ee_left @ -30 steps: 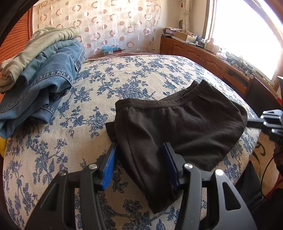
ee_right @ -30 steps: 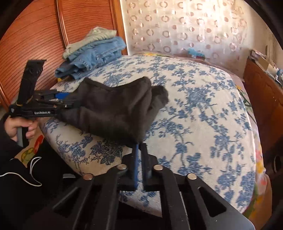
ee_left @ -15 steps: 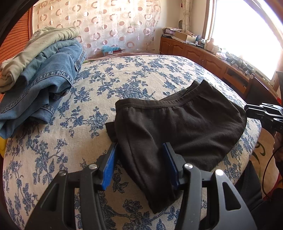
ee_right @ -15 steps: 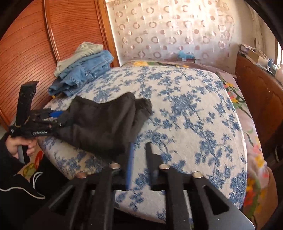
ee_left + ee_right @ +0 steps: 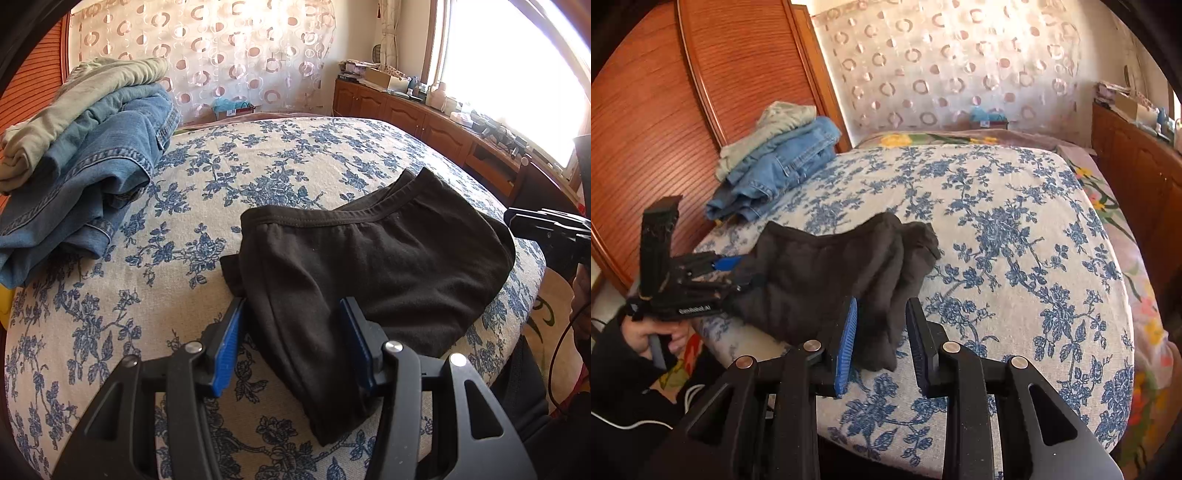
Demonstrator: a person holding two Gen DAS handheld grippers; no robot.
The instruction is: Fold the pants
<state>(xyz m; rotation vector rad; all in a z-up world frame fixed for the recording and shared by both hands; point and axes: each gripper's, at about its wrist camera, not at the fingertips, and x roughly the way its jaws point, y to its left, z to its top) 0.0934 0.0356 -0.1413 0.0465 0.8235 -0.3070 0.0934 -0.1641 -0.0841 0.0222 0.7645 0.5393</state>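
Black pants (image 5: 369, 266) lie folded on the blue-flowered bedspread (image 5: 258, 166), near the bed's front edge. My left gripper (image 5: 293, 317) stands open astride one end of them, and the cloth lies loose between its blue pads (image 5: 231, 332). In the right wrist view the same pants (image 5: 820, 280) reach from the left gripper (image 5: 713, 273) to my right gripper (image 5: 881, 328). Its jaws are opening, and a corner of the cloth hangs between them without being pinched. The right gripper (image 5: 546, 229) also shows at the right edge of the left wrist view.
Folded jeans under beige trousers (image 5: 85, 155) are stacked at the bed's far left, beside a wooden headboard (image 5: 665, 110). Wooden cabinets (image 5: 424, 118) run under the bright window. A hand (image 5: 661, 334) in a dark sleeve holds the left gripper off the bed's edge.
The right gripper was shut at the pants' corner and now stands with its jaws apart, the cloth loose between them. It also rose slightly and rolled. The left gripper has not moved.
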